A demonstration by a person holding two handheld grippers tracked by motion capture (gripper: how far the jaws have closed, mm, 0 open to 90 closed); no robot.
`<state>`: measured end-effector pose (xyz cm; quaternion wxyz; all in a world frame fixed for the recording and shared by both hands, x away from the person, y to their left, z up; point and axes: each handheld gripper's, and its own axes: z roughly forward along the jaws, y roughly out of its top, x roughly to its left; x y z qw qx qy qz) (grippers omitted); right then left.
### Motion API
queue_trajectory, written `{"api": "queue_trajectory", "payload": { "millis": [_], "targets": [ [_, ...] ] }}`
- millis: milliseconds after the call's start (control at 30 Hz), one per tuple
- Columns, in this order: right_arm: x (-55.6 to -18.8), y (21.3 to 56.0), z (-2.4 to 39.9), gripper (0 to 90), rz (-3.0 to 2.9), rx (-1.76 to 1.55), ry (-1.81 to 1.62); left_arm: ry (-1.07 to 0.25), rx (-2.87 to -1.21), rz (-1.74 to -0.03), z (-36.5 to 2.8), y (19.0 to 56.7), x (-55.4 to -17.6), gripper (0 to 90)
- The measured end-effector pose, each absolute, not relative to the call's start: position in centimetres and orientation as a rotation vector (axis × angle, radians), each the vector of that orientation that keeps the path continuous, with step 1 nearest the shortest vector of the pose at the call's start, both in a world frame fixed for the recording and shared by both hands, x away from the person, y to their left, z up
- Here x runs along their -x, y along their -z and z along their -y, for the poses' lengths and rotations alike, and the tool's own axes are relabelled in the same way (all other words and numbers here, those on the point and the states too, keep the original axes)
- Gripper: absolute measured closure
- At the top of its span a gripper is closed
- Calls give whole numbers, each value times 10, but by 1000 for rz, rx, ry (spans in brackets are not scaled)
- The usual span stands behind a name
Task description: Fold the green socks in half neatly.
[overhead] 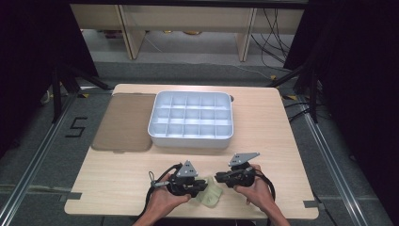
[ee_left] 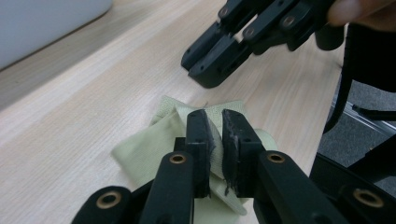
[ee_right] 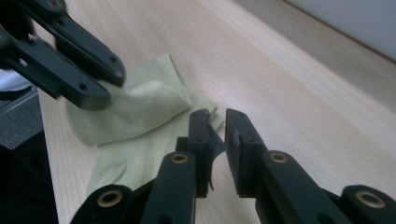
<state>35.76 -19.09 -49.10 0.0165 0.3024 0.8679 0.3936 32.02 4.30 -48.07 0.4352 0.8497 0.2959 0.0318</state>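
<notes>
High view first: we see a pale yellow-green folded cloth (overhead: 210,195) lying on the light wooden counter (overhead: 263,122) near its front edge, between the two hand-held tools. Our left gripper (overhead: 201,188) sits at the cloth's left side, its tips over the fabric, and our right gripper (overhead: 220,177) comes in from the right, pointing left, with its tips just beside the cloth's upper right edge. Farther back on the counter stands a white plastic tray with many square compartments (overhead: 190,140), and a flat brown rectangular lid (overhead: 123,123) lies touching its left side.

Left gripper view shows the left gripper (ee_left: 214,122) with its jaws narrow, only a thin slit between them, poised above the crumpled cloth (ee_left: 140,151); we cannot tell whether any fabric is pinched between the pads. The other tool hangs just beyond, above the cloth's far edge.

Right gripper view shows the right gripper (ee_right: 217,122) with its jaws also narrow, a slightly wider slit, and bare wood seen through it. The cloth (ee_right: 140,107) lies to the left of the tips, its corner just reaching them, while the left tool rests over the cloth's far part.
</notes>
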Motion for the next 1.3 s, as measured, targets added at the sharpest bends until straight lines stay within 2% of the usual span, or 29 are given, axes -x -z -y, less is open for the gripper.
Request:
{"api": "queue_trajectory", "payload": {
  "millis": [367, 400, 433, 467, 600, 733, 767, 800, 900, 967, 1300],
  "targets": [
    [-357, 488, 200, 791, -2671, -945, -1232, -38, -2126, -708, -23, 490, -322, 782],
    [-357, 486, 203, 785, -2663, -962, -1232, -28, -2122, -716, -22, 491, -322, 745],
    [-357, 486, 203, 785, -2663, -962, -1232, -18, -2121, -703, -21, 492, -322, 745],
    [-355, 486, 205, 781, -2649, -998, -1241, 28, -2110, -716, -20, 492, -322, 667],
    [-356, 484, 212, 780, -2644, -994, -1238, 9, -2067, -716, -26, 481, -323, 482],
    [-355, 482, 214, 774, -2631, -1001, -1248, 4, -2002, -713, -45, 465, -329, 437],
    [-355, 481, 215, 773, -2623, -992, -1250, 4, -2002, -713, -45, 465, -329, 446],
    [-354, 481, 214, 773, -2623, -993, -1254, -37, -1997, -716, -56, 461, -330, 495],
    [-353, 479, 213, 772, -2623, -982, -1261, -45, -1991, -714, -67, 463, -330, 667],
    [-349, 477, 211, 763, -2625, -976, -1261, -56, -2027, -721, -77, 474, -329, 725],
    [-346, 477, 205, 755, -2650, -936, -1249, -17, -2161, -723, -65, 512, -324, 821]
  ]
}}
